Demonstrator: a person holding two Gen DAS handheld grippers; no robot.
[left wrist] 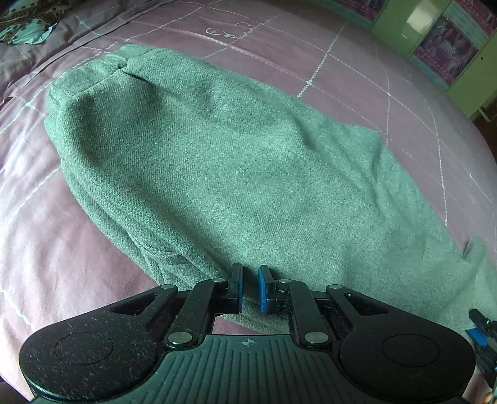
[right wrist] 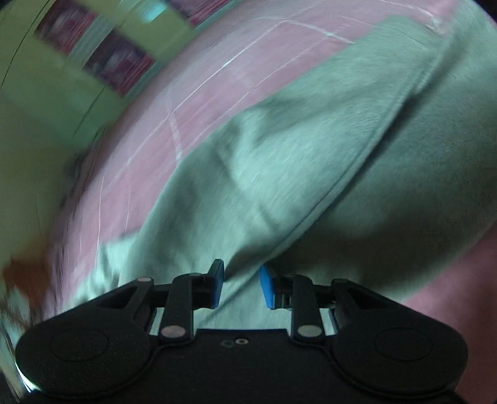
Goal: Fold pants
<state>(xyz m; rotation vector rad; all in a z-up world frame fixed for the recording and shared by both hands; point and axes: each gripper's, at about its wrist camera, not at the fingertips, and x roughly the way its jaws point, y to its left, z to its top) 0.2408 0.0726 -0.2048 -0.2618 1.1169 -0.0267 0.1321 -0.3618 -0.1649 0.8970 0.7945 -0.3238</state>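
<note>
Green woven pants (left wrist: 198,161) lie folded on a pink bedspread (left wrist: 62,248), reaching from the far left to the near right. My left gripper (left wrist: 250,289) hovers at the pants' near edge, its blue pads a narrow gap apart with nothing between them. The right gripper's tip (left wrist: 481,335) shows at the lower right edge. In the blurred right wrist view, my right gripper (right wrist: 241,287) is open over the pants (right wrist: 279,174), above a hem edge that runs diagonally up to the right. No cloth sits between its fingers.
The pink bedspread (right wrist: 130,174) has white stitched lines. A green cabinet with pictures (left wrist: 441,46) stands at the far right, also showing blurred in the right wrist view (right wrist: 77,62). A patterned teal cloth (left wrist: 25,25) lies at the far left corner.
</note>
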